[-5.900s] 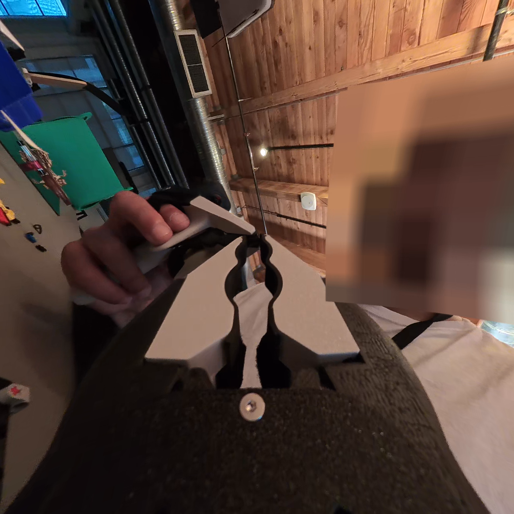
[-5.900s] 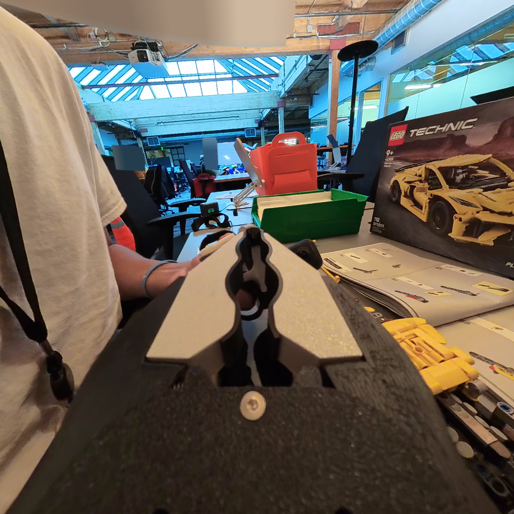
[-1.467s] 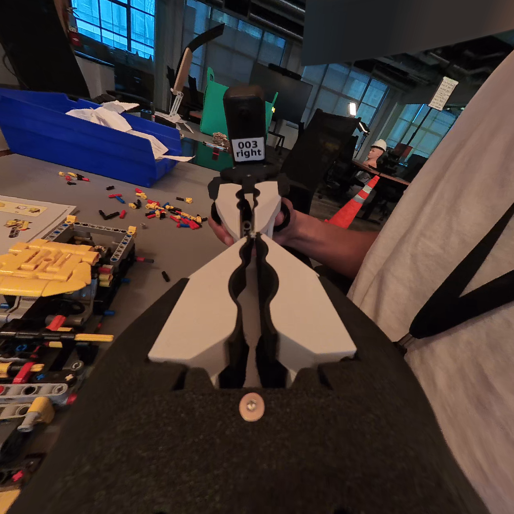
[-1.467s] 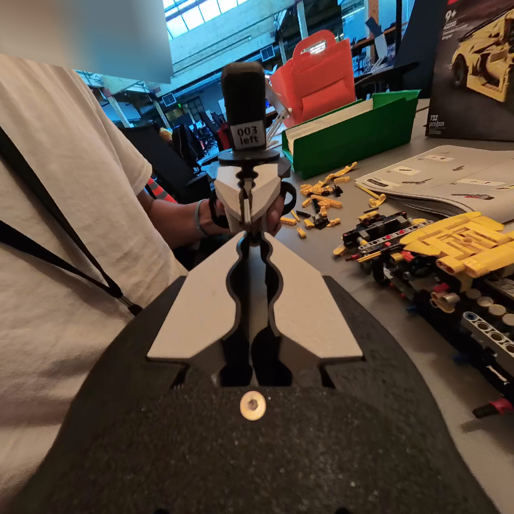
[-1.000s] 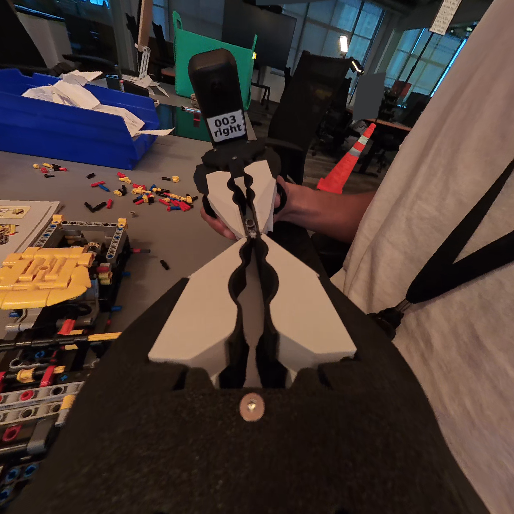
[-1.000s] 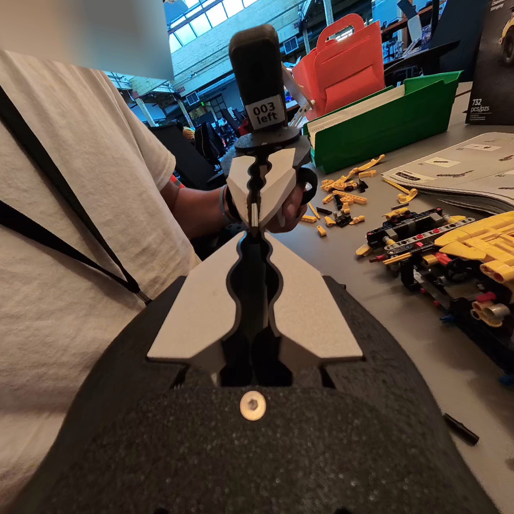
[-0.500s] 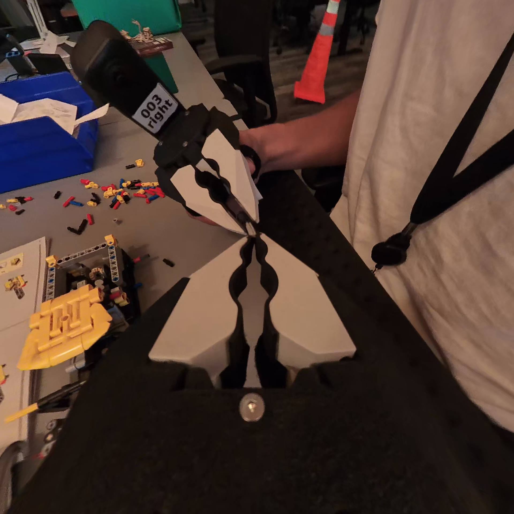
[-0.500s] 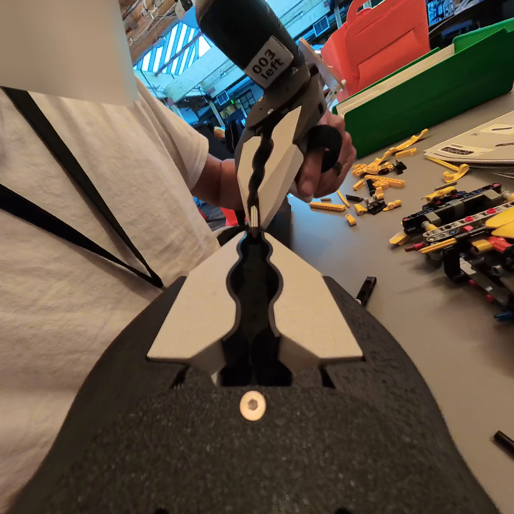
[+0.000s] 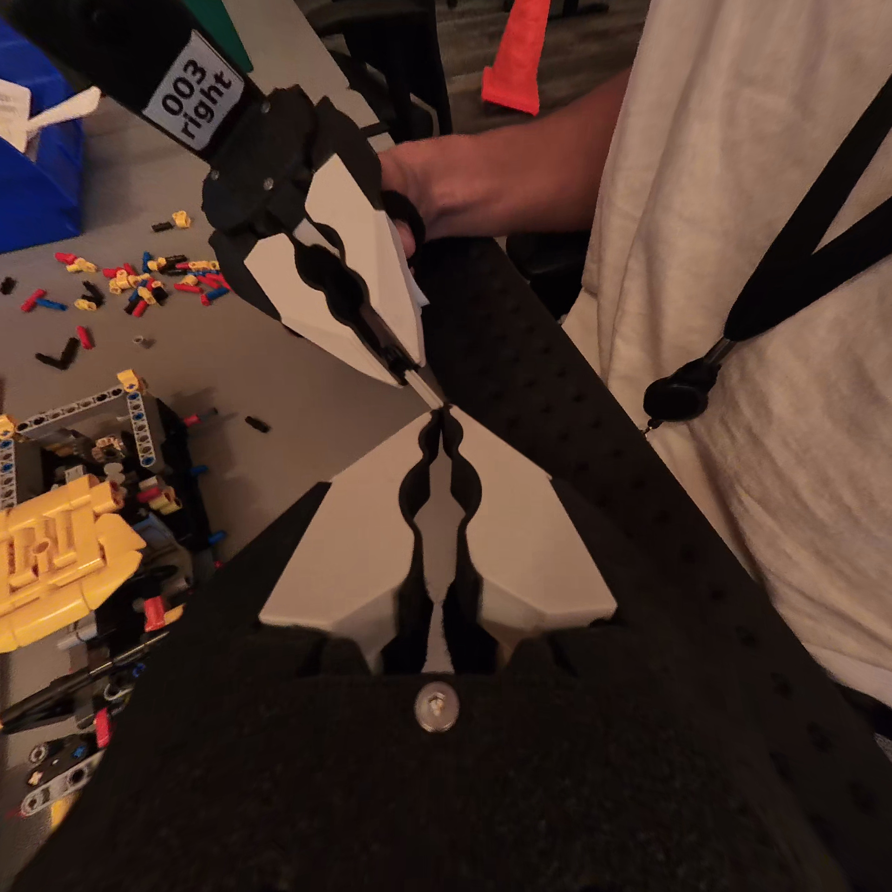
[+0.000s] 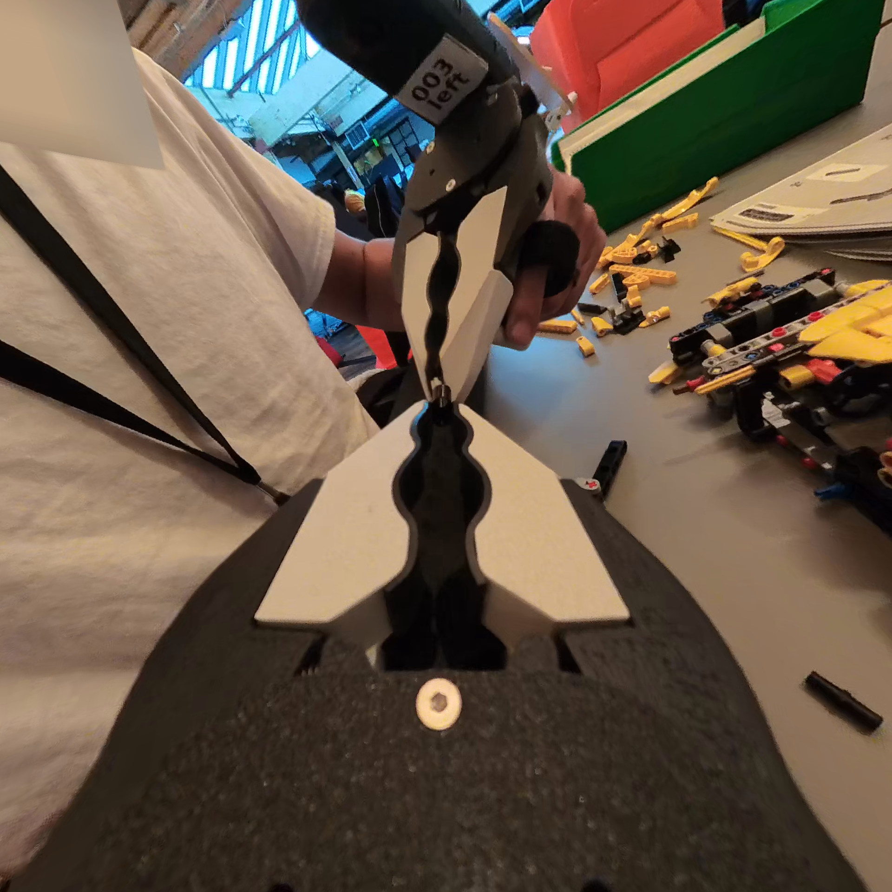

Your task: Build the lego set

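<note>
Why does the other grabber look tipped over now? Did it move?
Yes. The right gripper stood upright before; now it leans, its top swung left toward the blue bin, with its tip meeting the left gripper.

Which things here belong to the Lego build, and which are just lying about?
Belong: left tool, right tool, the small grey piece both grip, part-built yellow car, loose pieces, instruction booklet.
Lying about: green bin, orange bag, blue bin, orange cone.
</note>
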Demonstrator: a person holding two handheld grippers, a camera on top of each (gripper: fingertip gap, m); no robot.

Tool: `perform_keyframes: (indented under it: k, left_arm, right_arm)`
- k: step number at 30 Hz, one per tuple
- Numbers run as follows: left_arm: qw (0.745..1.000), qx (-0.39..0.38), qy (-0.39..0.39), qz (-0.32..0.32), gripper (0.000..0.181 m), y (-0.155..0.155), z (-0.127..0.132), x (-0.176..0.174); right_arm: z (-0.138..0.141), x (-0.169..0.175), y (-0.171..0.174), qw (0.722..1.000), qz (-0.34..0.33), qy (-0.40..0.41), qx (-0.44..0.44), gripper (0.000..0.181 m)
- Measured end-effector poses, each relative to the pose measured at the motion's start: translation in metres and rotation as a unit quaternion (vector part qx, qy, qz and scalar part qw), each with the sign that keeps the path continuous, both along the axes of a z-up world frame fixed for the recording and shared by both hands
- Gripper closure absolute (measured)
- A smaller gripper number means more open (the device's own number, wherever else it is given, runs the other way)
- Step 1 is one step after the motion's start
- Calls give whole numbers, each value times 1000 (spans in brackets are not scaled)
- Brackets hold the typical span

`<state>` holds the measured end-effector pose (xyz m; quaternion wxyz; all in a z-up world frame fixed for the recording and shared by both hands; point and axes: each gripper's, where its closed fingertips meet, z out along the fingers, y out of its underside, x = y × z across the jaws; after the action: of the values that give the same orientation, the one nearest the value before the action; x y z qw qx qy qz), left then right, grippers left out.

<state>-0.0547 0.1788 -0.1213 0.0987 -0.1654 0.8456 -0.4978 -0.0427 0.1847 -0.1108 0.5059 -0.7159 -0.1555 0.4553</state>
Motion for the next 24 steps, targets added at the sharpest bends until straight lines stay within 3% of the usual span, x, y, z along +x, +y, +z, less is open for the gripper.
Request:
perform_keyframes:
  k: [8,24]
  left_arm:
    - [998,-49,25,-17,181,-4,0,-2]
    - [995,-81,39,43,173,-4,-1,10]
  right_arm:
    - [-9,-5,-7,999,31,-4,-19,175]
    - [-8,2,-3,1000,10,0,-16,175]
